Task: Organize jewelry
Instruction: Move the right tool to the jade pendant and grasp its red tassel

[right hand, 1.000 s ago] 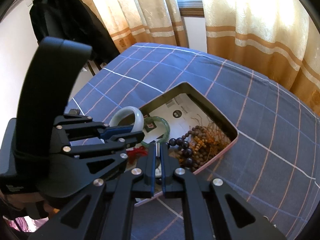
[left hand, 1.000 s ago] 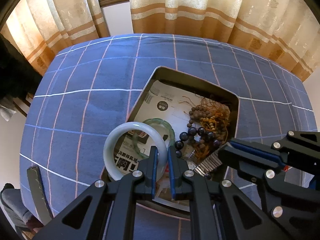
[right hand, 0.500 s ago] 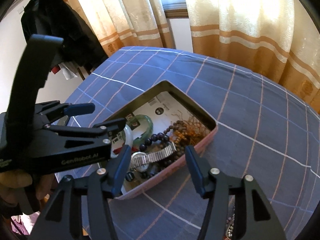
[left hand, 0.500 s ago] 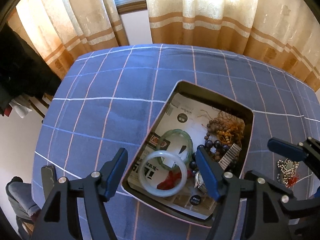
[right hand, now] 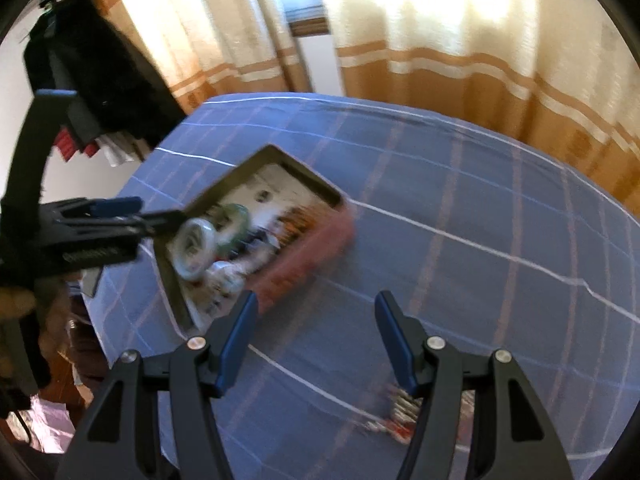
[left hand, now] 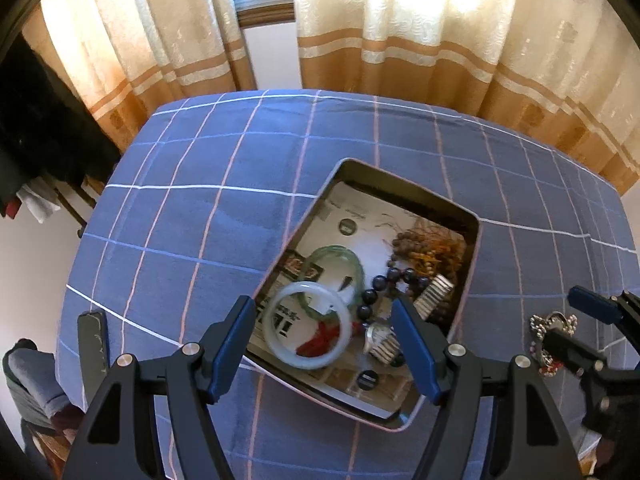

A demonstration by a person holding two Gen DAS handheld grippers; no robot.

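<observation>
An open tin (left hand: pixel 475 240) on the blue checked tablecloth holds a white bangle (left hand: pixel 276 344), a green bangle (left hand: pixel 318 258), dark beads (left hand: pixel 384 282), brown beads with orange tassels (left hand: pixel 430 246) and a metal-band watch (left hand: pixel 380 338). My left gripper (left hand: pixel 320 314) hovers open and wide over the tin's near end, with the white bangle lying loose below it. My right gripper (right hand: pixel 314 312) is over bare cloth to the right of the tin (right hand: pixel 316 258); its jaws are opening and hold nothing. A silver beaded piece (left hand: pixel 554 322) lies on the cloth by the right gripper (left hand: pixel 576 326), blurred in the right wrist view.
A flat black object (left hand: pixel 93 340) lies near the table's left edge. Striped curtains (left hand: pixel 400 52) hang behind the table and dark clothes (right hand: pixel 100 68) hang at the left. A chair back (left hand: pixel 28 380) stands at the near left corner.
Both grippers went from shut to open. The left one let go of the white bangle, which now lies in the tin. The right gripper swung right, away from the tin.
</observation>
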